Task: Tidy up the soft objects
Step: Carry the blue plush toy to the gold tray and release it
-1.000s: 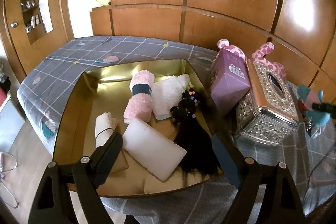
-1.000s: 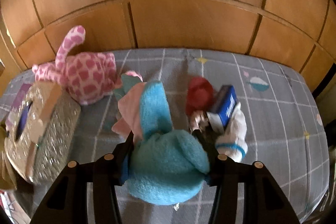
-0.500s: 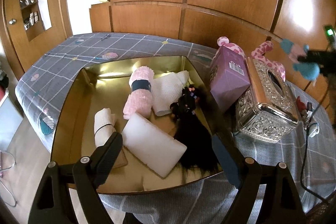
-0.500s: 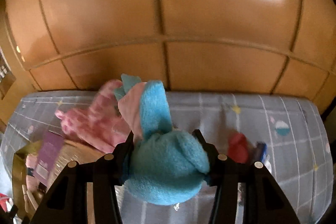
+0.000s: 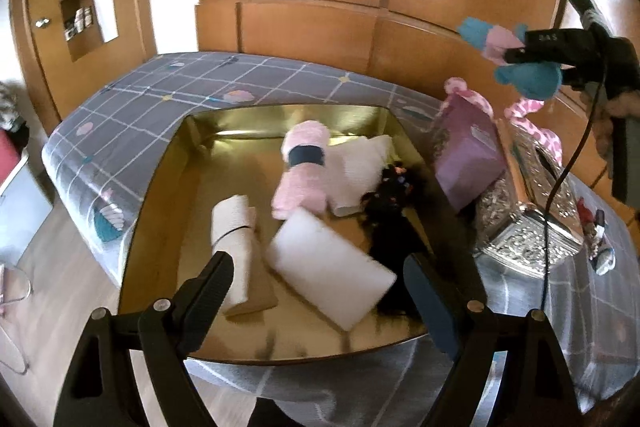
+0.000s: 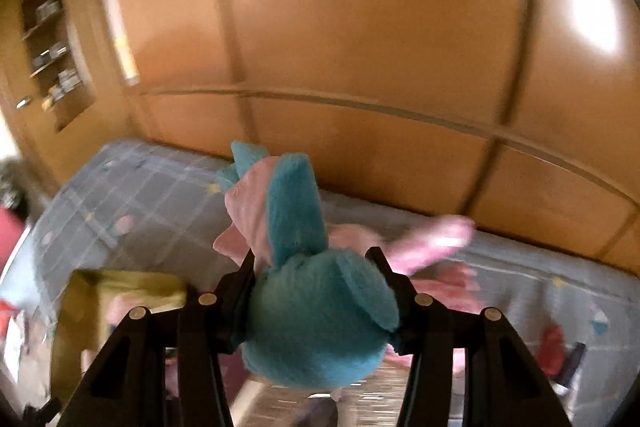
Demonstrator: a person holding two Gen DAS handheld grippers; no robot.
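Note:
My right gripper (image 6: 312, 267) is shut on a blue and pink plush toy (image 6: 316, 311), held up in the air; the left wrist view shows that toy (image 5: 528, 77) at the upper right, above the boxes. A gold tray (image 5: 168, 187) lies on the bed and holds a pink rolled towel (image 5: 300, 167), a white cloth (image 5: 356, 167), a beige roll (image 5: 234, 227), a white pad (image 5: 328, 275) and a black hairpiece (image 5: 392, 219). My left gripper (image 5: 320, 283) hovers open over the tray's near edge with nothing between its fingers.
A purple box (image 5: 468, 163) and a silver ornate tissue box (image 5: 528, 227) stand right of the tray, with a pink spotted plush (image 5: 536, 131) behind them. The bed has a grey checked cover (image 5: 120, 107). Wooden wardrobe panels rise behind. Small items (image 5: 600, 239) lie at the far right.
My right gripper has carried the blue plush up off the bed and leftward, toward the boxes and the tray. The left gripper has stayed over the tray.

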